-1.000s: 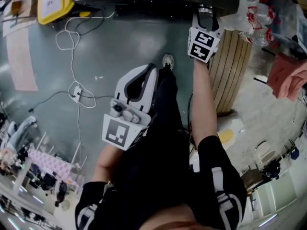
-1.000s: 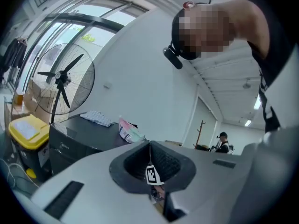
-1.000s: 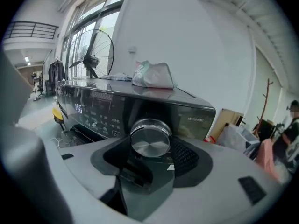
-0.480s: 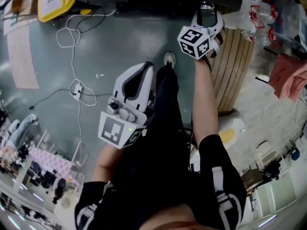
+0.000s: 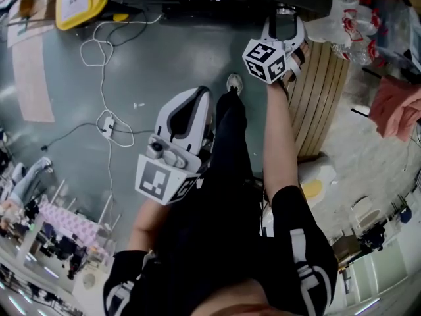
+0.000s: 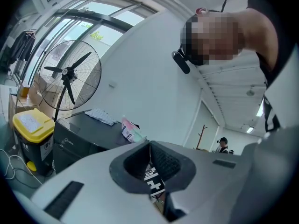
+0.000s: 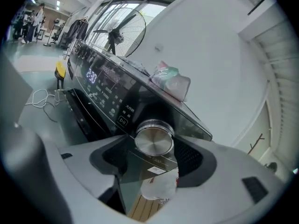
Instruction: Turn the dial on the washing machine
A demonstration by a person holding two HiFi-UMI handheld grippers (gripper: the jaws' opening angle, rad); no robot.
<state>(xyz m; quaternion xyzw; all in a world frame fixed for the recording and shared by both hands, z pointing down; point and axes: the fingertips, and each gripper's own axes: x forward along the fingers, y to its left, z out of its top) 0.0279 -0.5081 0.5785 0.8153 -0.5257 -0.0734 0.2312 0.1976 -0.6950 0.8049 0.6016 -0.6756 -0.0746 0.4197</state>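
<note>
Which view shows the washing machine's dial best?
The right gripper view: the silver dial faces the camera, between the right tool's jaws. In the head view the tool covers it. The left gripper view shows the machine but no dial.

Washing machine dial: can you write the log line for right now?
right claw: shut on dial | left claw: shut, empty | washing machine: display lit

Lit digits [image 7: 91, 77] on the washing machine [image 7: 107, 90] panel, too blurred to read. Play/pause sign [image 7: 122, 121] beside the dial [image 7: 154, 138], small Chinese characters [image 7: 128, 109] above. Perhaps "Midea" on the front.
</note>
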